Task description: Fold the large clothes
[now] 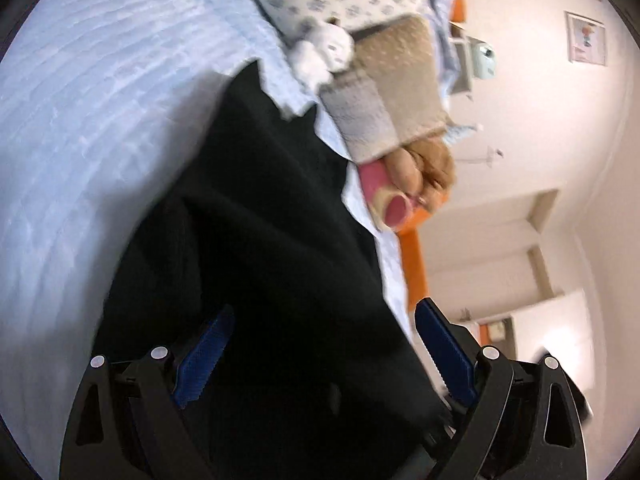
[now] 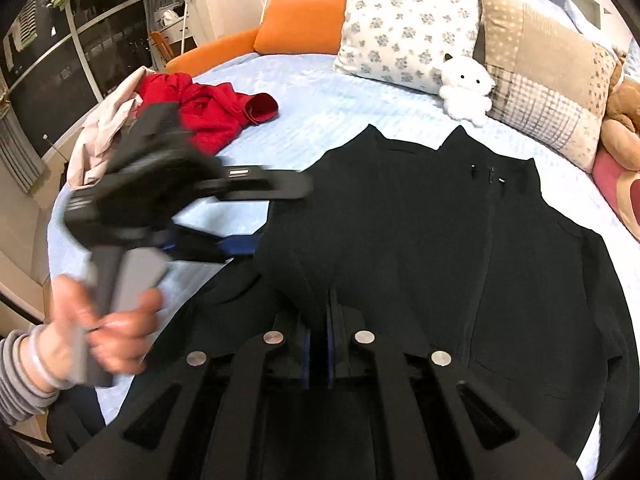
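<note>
1. Bed [image 2: 320, 96] – covered by a pale blue quilted spread, with an orange headboard [image 2: 296, 36] behind the pillows.
2. Jacket [image 2: 420, 240] – black, zipped, lying flat on the bed with its collar toward the pillows; it fills the near half of the right wrist view and the centre of the left wrist view [image 1: 256, 240].
3. Pillows – one floral [image 2: 404, 24], one patchwork [image 2: 548, 76], leaning side by side at the head of the bed.
4. Clothes heap [image 2: 208, 112] – a red garment on a pale pink one, at the bed's left edge, well apart from the jacket.
5. Left gripper [image 2: 276, 216] – held by a hand [image 2: 104, 336] with a striped sleeve; blurred. Its jaws stand open, reaching the jacket's left edge; in its own view [image 1: 320, 344] black cloth lies between the blue pads [image 1: 444, 344], which do not press on it.
6. Right gripper [image 2: 318, 320] – jaws closed on a fold of the jacket at its near edge.
7. Soft toys – a white one [image 2: 466, 86] between the pillows, a brown one [image 2: 624, 112] at the far right.
</note>
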`<action>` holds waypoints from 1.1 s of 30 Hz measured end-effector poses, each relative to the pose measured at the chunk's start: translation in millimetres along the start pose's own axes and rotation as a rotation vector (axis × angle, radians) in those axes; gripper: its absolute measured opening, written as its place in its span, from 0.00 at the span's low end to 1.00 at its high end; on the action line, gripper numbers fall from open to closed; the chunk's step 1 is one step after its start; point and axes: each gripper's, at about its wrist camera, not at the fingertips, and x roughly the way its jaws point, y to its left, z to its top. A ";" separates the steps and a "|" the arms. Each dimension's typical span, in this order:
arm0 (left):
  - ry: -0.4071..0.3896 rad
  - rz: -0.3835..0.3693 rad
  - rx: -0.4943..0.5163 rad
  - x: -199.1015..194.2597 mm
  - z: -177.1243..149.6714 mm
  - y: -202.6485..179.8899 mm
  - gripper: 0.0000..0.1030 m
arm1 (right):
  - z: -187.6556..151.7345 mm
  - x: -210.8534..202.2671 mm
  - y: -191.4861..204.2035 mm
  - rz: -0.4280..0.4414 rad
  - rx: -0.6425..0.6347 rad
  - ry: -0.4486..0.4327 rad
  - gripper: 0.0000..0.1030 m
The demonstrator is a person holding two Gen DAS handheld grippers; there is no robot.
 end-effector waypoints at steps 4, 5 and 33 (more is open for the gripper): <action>-0.132 -0.018 -0.082 -17.4 23.6 26.0 0.90 | -11.1 5.8 2.4 0.033 -0.006 0.016 0.06; -0.161 -0.046 -0.118 -26.0 31.3 34.6 0.90 | -12.5 9.3 3.4 0.044 -0.012 0.024 0.06; -0.159 0.220 -0.054 -36.6 42.3 89.5 0.17 | -187.4 -51.3 -55.0 0.080 0.322 0.250 0.56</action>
